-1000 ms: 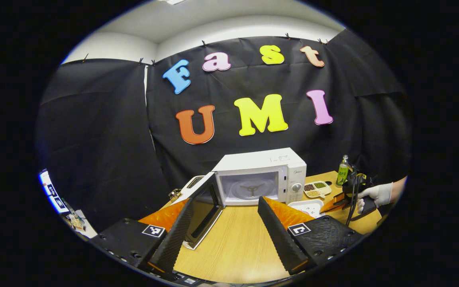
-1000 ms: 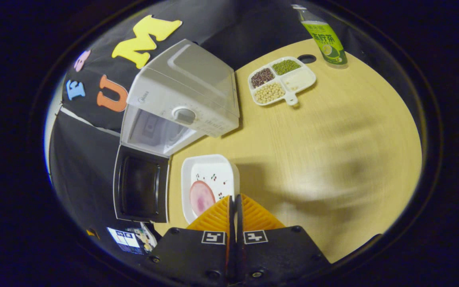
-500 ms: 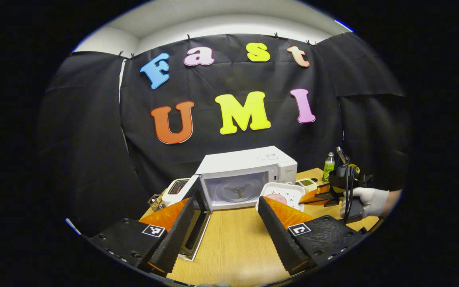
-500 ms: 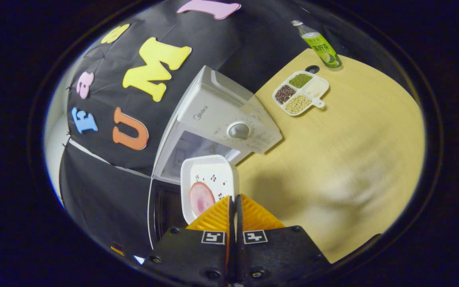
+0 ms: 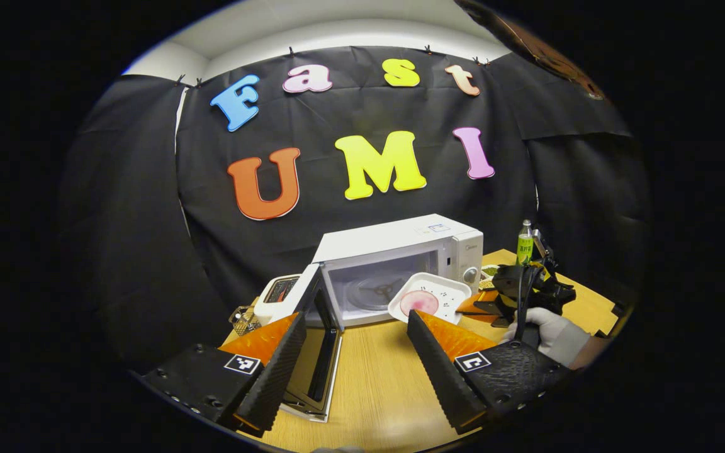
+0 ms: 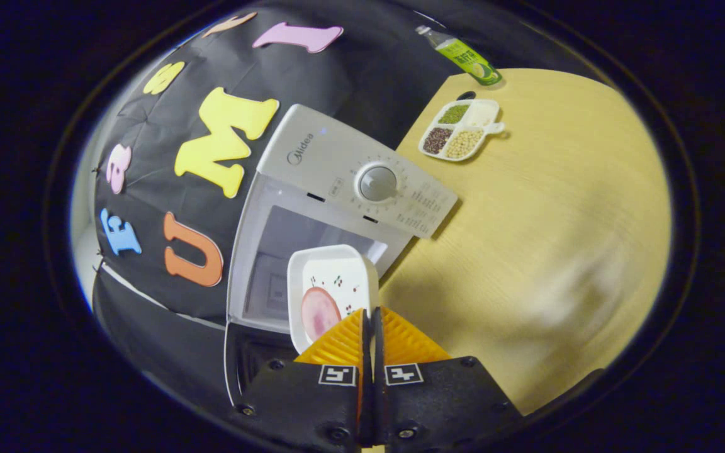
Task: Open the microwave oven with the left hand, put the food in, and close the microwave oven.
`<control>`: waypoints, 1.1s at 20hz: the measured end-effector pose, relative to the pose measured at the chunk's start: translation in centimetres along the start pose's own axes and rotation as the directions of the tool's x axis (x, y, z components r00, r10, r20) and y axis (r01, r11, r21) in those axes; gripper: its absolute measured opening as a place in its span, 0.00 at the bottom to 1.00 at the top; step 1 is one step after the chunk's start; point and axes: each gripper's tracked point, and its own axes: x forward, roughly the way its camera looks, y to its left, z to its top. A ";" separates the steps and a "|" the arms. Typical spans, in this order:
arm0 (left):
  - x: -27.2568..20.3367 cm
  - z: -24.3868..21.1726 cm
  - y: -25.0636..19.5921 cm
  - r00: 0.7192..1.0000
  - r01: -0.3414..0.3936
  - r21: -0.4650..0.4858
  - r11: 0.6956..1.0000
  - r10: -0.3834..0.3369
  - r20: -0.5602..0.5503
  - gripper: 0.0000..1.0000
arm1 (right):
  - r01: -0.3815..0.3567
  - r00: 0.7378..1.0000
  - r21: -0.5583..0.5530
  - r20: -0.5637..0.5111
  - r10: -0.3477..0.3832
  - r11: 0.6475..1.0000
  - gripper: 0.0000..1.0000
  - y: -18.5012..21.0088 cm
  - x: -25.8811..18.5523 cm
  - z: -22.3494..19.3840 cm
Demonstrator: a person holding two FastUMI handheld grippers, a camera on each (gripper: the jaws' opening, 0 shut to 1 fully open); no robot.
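The white microwave (image 5: 400, 255) stands at the back of the wooden table (image 5: 375, 384) with its door (image 5: 325, 343) swung wide open to the left. A white tray of food (image 5: 428, 297) with a pink slice hangs in the air at the mouth of the cavity. My right gripper (image 6: 371, 314) is shut on the rim of that tray (image 6: 331, 292), seen close in the right gripper view with the microwave (image 6: 337, 201) behind it. My left gripper (image 5: 353, 327) is open and holds nothing, back from the door over the table.
A divided dish of beans and grains (image 6: 460, 129) and a green bottle (image 6: 463, 55) stand on the table to the right of the microwave. A small white appliance (image 5: 274, 296) sits left of the microwave. A gloved hand (image 5: 548, 327) holds the right gripper.
The right gripper has carried the tray up off the table and leftward to the microwave's opening. The left gripper has drawn back slightly and stays open.
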 end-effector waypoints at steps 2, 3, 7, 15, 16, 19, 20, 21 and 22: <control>0.3 -1.5 0.2 1.000 0.005 0.003 1.000 -0.005 -0.016 0.96 | -0.008 1.000 0.005 0.015 0.008 1.000 0.04 0.8 1.5 -1.9; 0.4 -2.1 0.3 1.000 0.008 -0.004 1.000 -0.009 -0.025 0.96 | -0.016 1.000 0.011 0.014 0.016 1.000 0.04 1.4 2.0 -2.5; 0.2 -2.9 1.4 1.000 -0.007 -0.024 1.000 0.007 -0.014 0.96 | -0.041 0.998 0.094 0.056 0.036 0.995 0.04 2.8 5.2 -3.8; 0.5 -4.1 4.1 0.998 -0.046 -0.020 0.999 0.045 -0.044 0.96 | -0.030 0.985 0.151 0.173 0.004 0.988 0.04 4.9 12.7 -0.2; 0.7 -4.1 4.3 0.998 -0.043 -0.016 0.999 0.043 -0.047 0.96 | -0.024 0.985 0.149 0.174 -0.002 0.988 0.04 5.0 13.5 -0.1; 1.7 -4.1 4.6 0.998 -0.042 -0.008 0.999 0.042 -0.045 0.96 | -0.008 0.978 0.166 0.205 -0.027 0.986 0.04 4.5 15.4 0.9; 2.0 -4.0 4.6 0.998 -0.041 -0.009 0.999 0.040 -0.046 0.96 | -0.004 0.976 0.173 0.217 -0.034 0.985 0.00 4.2 15.9 1.1; 2.2 -3.9 4.6 0.998 -0.040 -0.013 0.999 0.039 -0.044 0.96 | -0.006 0.973 0.176 0.228 -0.035 0.984 0.04 4.0 16.2 1.3; 2.4 -3.9 4.6 0.998 -0.039 -0.017 0.999 0.038 -0.042 0.96 | -0.021 0.972 0.179 0.233 -0.022 0.984 0.00 4.2 16.6 1.6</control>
